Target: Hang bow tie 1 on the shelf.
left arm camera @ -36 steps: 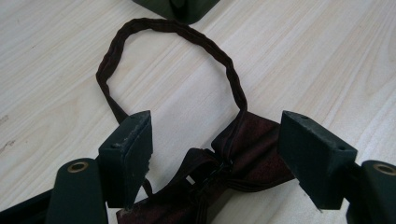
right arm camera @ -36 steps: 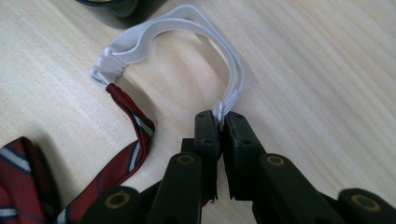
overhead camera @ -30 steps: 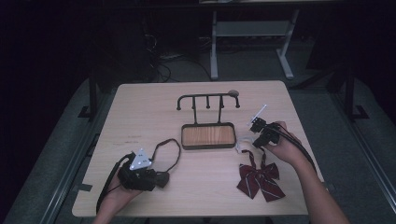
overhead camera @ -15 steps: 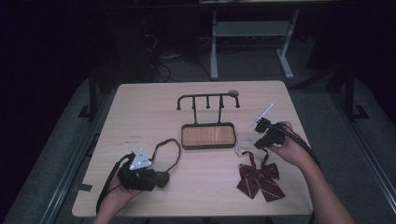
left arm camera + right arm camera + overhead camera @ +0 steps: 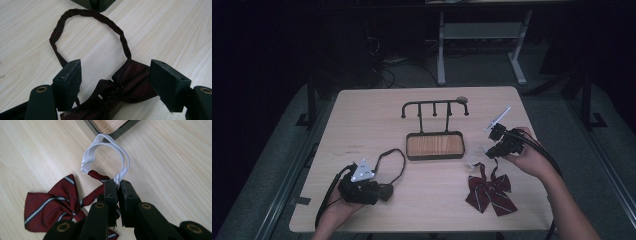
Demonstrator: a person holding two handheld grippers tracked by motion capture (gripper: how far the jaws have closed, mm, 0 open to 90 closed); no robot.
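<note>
- Your right gripper (image 5: 117,185) had its jaws pinched shut on the white elastic loop (image 5: 105,152) of the striped red bow tie (image 5: 53,206), right where the loop's strands meet. My read: grabbing the band, not the bow, leaves the loop hanging open so it can drop over a peg.
- The bow itself lay on the table (image 5: 362,120) in front of your right hand (image 5: 532,157), with the loop lifted off the wood toward the tray.
- The hook rack (image 5: 434,107) stood on its wooden tray (image 5: 434,146) mid-table, pegs bare. It looked like the likely hanging spot for both ties.
- Your left gripper (image 5: 116,82) rested low on the table, jaws spread wide on either side of the dark bow tie (image 5: 130,85). The pads weren't pressing on it, so no grip there. Its dark neck loop (image 5: 90,15) lay flat on the wood, pointing toward the tray's corner.
- View notes: the high view gave the layout, with the rack between your hands and the ties well apart, but the dark tie was mostly hidden under the left gripper (image 5: 362,190) there. The right gripper view showed the pinch point on the elastic, too small to read from above. The left gripper view showed the gap between pads and cloth.
</note>
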